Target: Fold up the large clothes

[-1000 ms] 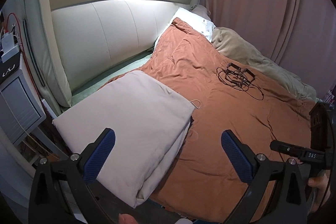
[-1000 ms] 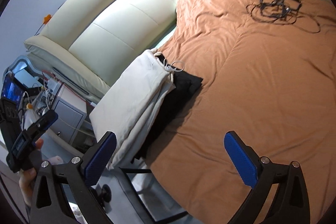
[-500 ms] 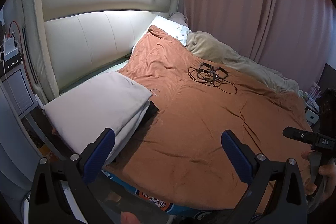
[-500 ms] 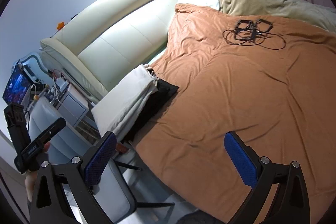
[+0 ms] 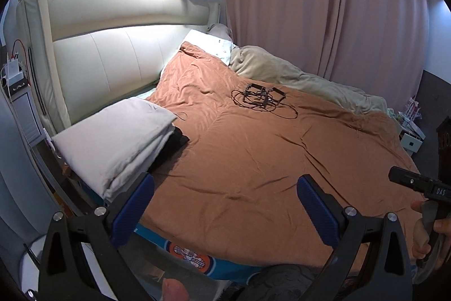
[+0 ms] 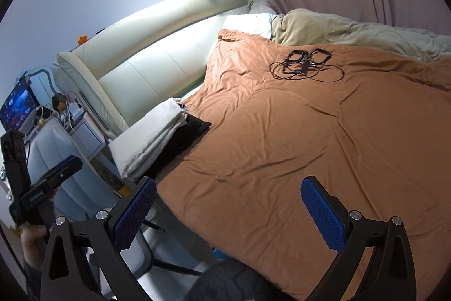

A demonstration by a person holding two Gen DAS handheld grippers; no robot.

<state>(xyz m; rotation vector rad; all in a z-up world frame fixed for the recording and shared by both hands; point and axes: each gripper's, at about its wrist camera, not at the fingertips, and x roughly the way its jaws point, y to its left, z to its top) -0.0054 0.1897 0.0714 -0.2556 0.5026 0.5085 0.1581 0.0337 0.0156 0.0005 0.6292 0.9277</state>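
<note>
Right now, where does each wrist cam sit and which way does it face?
Left wrist: on the open left gripper off the bed's near edge, facing the orange duvet and headboard; right hand at right.
Right wrist: on the open right gripper, facing the same way; left hand at left, plus a monitor.
Shared: duvet, folded pale clothes over a black garment, cable tangle.

A folded pale grey cloth garment point(image 5: 112, 137) point(image 6: 152, 137) lies flat atop a folded black garment point(image 5: 174, 144) point(image 6: 186, 137) at the bed's near-left corner.
</note>
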